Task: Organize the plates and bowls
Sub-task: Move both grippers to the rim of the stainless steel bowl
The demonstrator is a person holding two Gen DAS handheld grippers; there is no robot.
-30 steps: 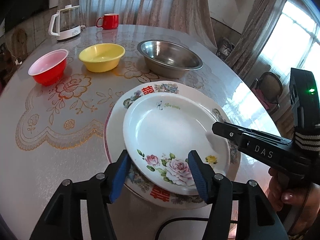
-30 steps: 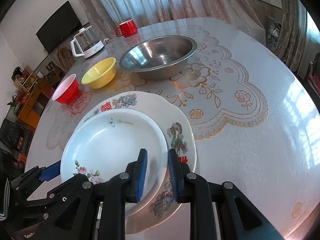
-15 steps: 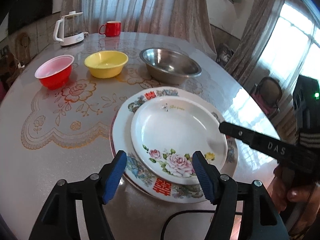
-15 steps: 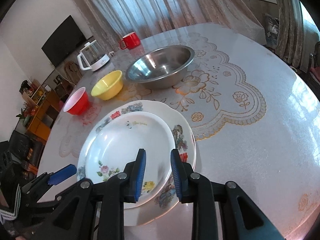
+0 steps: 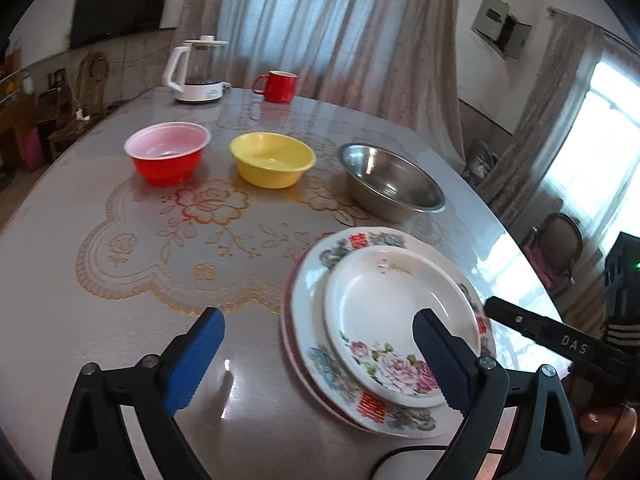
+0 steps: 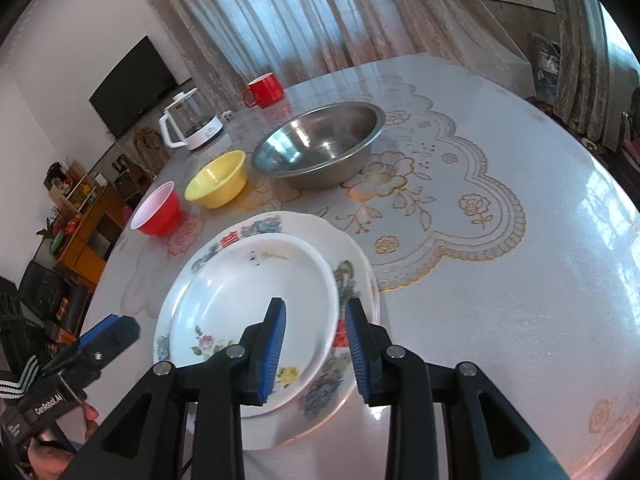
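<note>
Over plates (image 5: 400,320): left gripper (image 5: 320,356) being opened wide, empty; right gripper (image 6: 314,344) being parted, nothing gripped; clean withdrawal being advised.

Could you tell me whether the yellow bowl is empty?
Empty: both views look into the yellow bowl and show only its bare inside.

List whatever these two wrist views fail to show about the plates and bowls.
- Plate stack, left wrist view: a dark pink rim under the big patterned plate; how many plates lie there is hidden.
- Small flowered plate, right wrist view: near rim covered by the right gripper.
- Small plate's green lettering: too small in both.
- Red bowl: its bottom is blurred.
</note>
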